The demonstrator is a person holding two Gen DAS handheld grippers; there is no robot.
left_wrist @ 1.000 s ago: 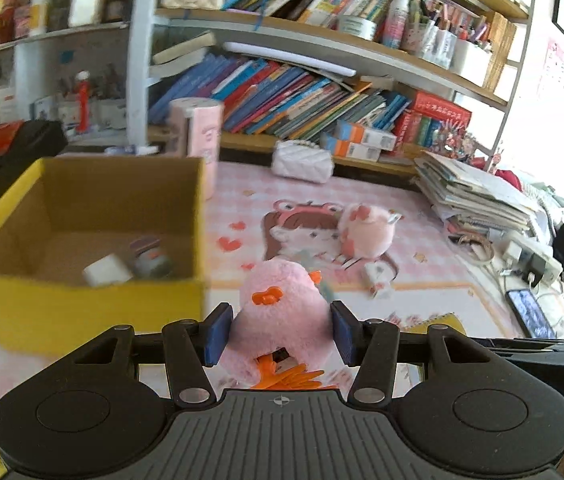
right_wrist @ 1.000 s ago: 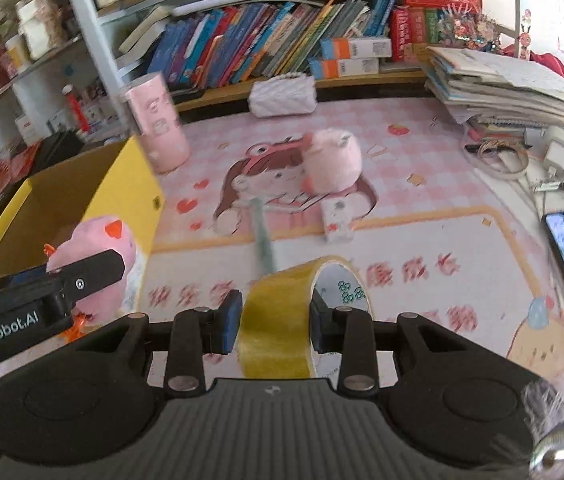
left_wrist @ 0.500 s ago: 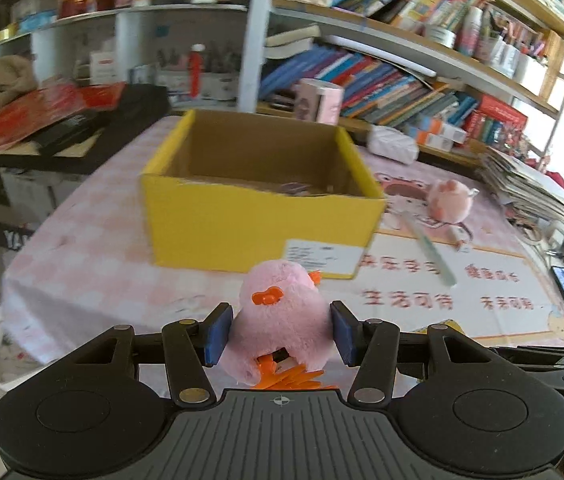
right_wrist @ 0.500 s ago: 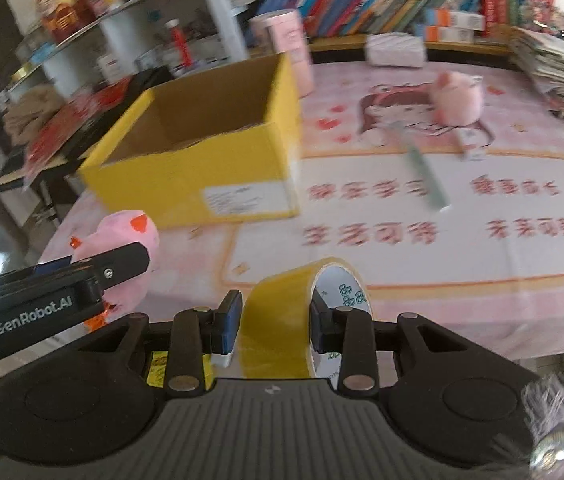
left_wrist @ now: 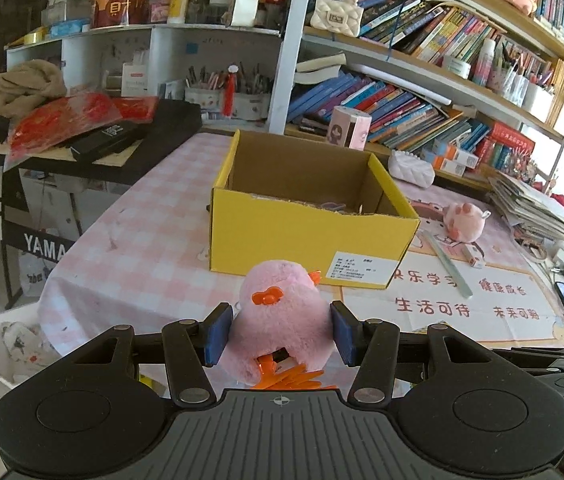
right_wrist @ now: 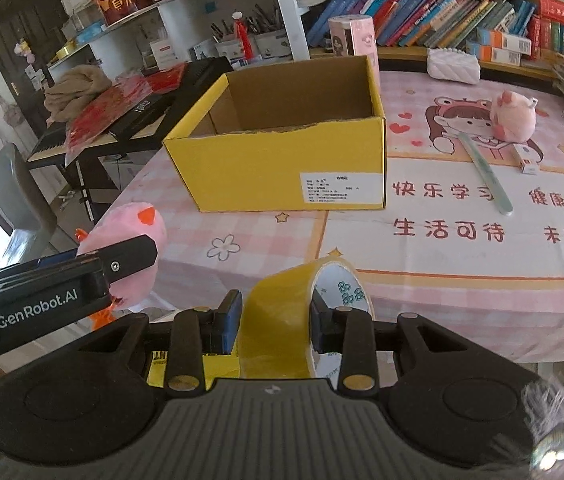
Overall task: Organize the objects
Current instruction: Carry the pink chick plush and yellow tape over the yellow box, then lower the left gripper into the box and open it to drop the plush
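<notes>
Ahead of both claws, well apart: open yellow cardboard box (left_wrist: 309,236) on surface. Left claw (left_wrist: 280,334) clamps fluffy pink plush chick (left_wrist: 282,320); right claw (right_wrist: 276,322) clamps yellow tape roll (right_wrist: 282,320). 2 drops pending, likely.

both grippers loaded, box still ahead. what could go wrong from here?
1. The left gripper pinches a soft pink plush; squashy fur could slip or snag on the yellow box rim at release.
2. The right gripper holds the tape roll edge-on; dropped that way, it may roll or bounce out.
3. Both grippers sit close together off the table's near edge, so they may collide heading for the same opening.
</notes>
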